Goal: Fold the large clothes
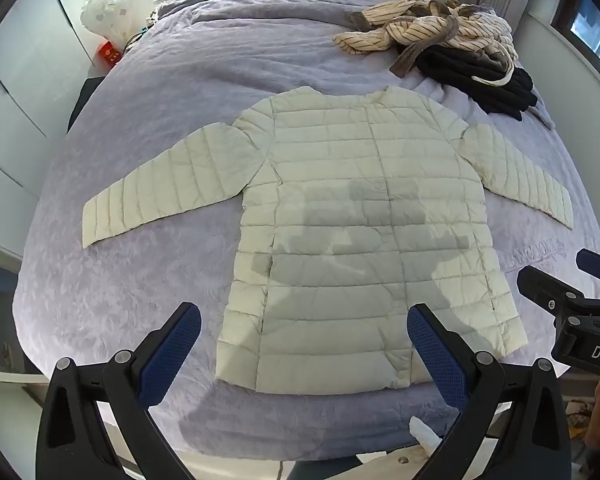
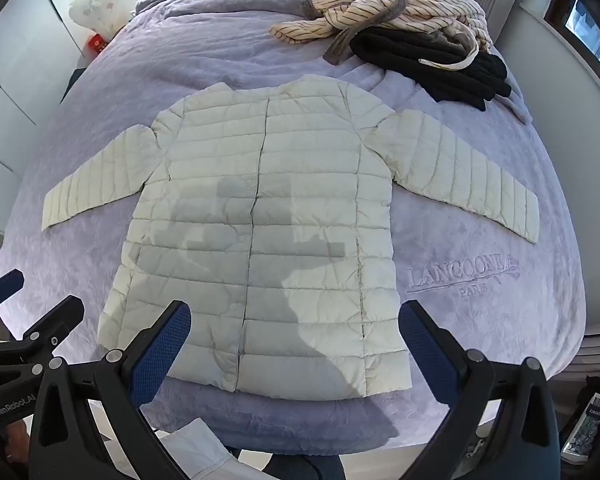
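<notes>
A cream quilted jacket (image 1: 360, 232) lay flat, front up and sleeves spread, in the middle of a lavender bedspread (image 1: 140, 280), with the left gripper (image 1: 304, 354) and right gripper (image 2: 294, 350) above its hem, both spread wide and empty, and piled clothes (image 1: 452, 48) beyond its collar.
</notes>
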The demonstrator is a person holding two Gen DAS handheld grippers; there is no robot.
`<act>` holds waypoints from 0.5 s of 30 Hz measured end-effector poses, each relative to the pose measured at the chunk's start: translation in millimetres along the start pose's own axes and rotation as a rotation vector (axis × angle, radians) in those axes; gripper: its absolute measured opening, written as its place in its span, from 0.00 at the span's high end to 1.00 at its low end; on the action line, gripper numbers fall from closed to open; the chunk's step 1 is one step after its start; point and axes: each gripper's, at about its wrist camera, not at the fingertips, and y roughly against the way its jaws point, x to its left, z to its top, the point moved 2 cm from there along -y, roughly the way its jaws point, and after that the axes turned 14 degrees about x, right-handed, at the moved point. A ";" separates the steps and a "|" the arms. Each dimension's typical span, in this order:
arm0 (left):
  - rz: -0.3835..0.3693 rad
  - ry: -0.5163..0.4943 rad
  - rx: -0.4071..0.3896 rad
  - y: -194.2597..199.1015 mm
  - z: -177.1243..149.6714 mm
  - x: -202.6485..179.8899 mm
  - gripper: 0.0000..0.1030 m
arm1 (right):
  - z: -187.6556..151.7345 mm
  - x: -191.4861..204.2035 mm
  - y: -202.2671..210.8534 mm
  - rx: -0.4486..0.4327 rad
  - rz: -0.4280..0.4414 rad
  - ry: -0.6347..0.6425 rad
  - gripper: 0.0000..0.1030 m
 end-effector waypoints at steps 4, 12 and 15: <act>0.002 0.002 -0.003 1.2 0.2 -0.2 0.00 | -1.6 0.8 1.5 -0.003 -0.001 -0.001 0.00; 0.005 -0.002 -0.009 3.6 0.7 1.0 0.00 | -1.5 1.2 1.8 -0.003 -0.003 0.000 0.00; 0.006 -0.002 -0.009 4.7 1.1 2.0 0.00 | -2.0 1.7 2.6 -0.004 -0.003 0.000 0.00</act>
